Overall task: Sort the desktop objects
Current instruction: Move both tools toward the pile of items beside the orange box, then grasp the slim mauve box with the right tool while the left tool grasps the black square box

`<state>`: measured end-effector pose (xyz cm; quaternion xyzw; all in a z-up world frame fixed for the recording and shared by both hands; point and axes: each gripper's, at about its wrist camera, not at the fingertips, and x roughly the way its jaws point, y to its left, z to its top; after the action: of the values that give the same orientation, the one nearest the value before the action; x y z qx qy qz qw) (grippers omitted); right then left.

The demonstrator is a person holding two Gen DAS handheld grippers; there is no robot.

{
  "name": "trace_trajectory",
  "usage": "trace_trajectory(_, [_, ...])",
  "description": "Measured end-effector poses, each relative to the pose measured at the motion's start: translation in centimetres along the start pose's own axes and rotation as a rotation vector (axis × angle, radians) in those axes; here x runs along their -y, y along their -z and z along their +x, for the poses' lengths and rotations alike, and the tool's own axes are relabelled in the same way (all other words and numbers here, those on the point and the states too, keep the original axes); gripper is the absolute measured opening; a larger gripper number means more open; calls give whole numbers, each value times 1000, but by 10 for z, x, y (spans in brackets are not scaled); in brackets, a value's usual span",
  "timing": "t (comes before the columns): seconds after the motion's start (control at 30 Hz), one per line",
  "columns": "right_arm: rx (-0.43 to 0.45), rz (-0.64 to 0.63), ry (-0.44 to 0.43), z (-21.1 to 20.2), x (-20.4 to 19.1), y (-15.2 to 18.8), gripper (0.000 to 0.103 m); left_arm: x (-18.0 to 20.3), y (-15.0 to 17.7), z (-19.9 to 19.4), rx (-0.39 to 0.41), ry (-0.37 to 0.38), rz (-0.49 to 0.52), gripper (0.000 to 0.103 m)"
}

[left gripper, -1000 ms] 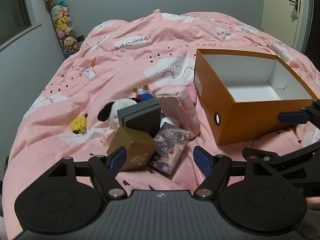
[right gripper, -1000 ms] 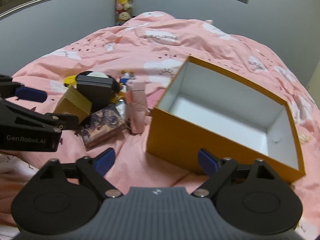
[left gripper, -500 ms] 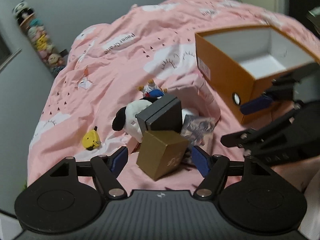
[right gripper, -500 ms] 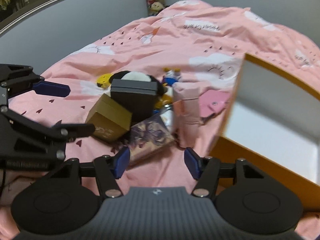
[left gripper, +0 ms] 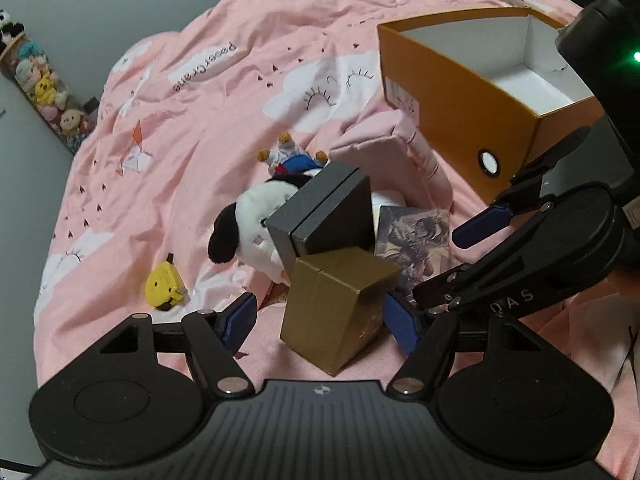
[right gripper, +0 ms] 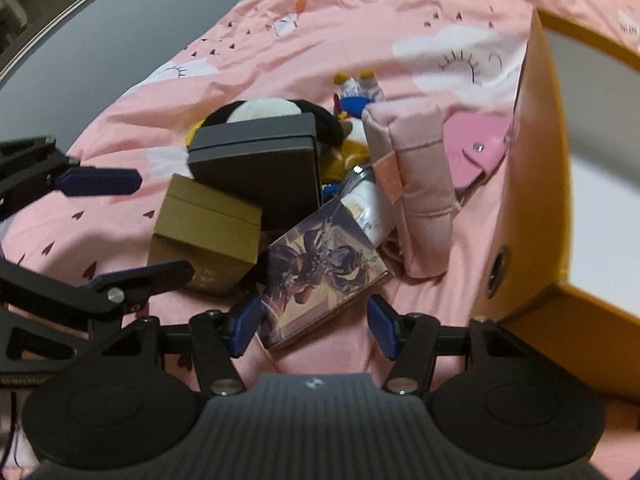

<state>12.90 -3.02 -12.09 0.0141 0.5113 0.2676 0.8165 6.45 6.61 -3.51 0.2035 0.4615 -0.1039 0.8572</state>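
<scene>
A pile lies on the pink bed cover beside an open orange box [left gripper: 472, 92]. My left gripper [left gripper: 324, 322] is open, its jaws on either side of a gold box [left gripper: 340, 312], not clamped. A dark grey box [left gripper: 328, 216] leans behind it against a black-and-white plush [left gripper: 248, 224]. My right gripper [right gripper: 314, 326] is open, its jaws on either side of an illustrated card box [right gripper: 320, 276]. The gold box [right gripper: 204, 232], grey box [right gripper: 260, 164], a pink pouch [right gripper: 416, 192] and the orange box [right gripper: 536, 200] also show in the right wrist view.
A small yellow toy [left gripper: 164, 288] lies left of the pile. A duck figure [left gripper: 292, 158] and a pink wallet [right gripper: 476, 152] sit behind it. A white bottle [right gripper: 368, 208] lies under the pouch. A tube of plush toys [left gripper: 44, 92] stands by the wall.
Both grippers have moved forward and down into the pile. The left now flanks the gold box and the right flanks the card box. Both stay open.
</scene>
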Motion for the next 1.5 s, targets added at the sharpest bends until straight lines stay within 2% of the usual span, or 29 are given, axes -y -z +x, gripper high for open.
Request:
trace_trajectory(0.07, [-16, 17, -9, 8, 1, -2, 68, -4, 0, 3, -9, 6, -13, 81])
trace_trajectory(0.17, [-37, 23, -12, 18, 1, -3, 71, -9, 1, 5, -19, 16, -42, 78])
trace_trajectory(0.33, [-41, 92, -49, 26, 9, -10, 71, -14, 2, 3, -17, 25, -63, 77])
trace_trajectory(0.5, [1, 96, -45, 17, 11, -12, 51, -16, -2, -3, 2, 56, -84, 77])
trace_trajectory(0.57, [20, 108, -56, 11, 14, -12, 41, -16, -5, -4, 5, 60, -91, 77])
trace_trajectory(0.63, [42, 111, -77, 3, 16, -12, 36, -16, -7, -5, 9, 63, -95, 77])
trace_trajectory(0.73, [67, 79, -89, -8, 13, -14, 32, -20, -11, -8, 21, 76, -107, 77])
trace_trajectory(0.83, [102, 9, -59, -18, 5, -16, 30, -26, -15, -14, 38, 75, -111, 77])
trace_trajectory(1.0, [155, -98, 40, -33, -6, -25, 25, -33, -25, -17, 54, 31, -88, 77])
trace_trajectory(1.1, [143, -181, 125, -25, -12, -26, 24, -40, -32, -9, 54, 31, -62, 77])
trace_trajectory(1.3, [138, -210, 108, -14, -10, -21, 28, -44, -42, 15, 19, 70, 31, 77])
trace_trajectory(1.5, [83, -205, 127, -3, -10, -10, 28, -34, -44, 31, -1, 84, 133, 77])
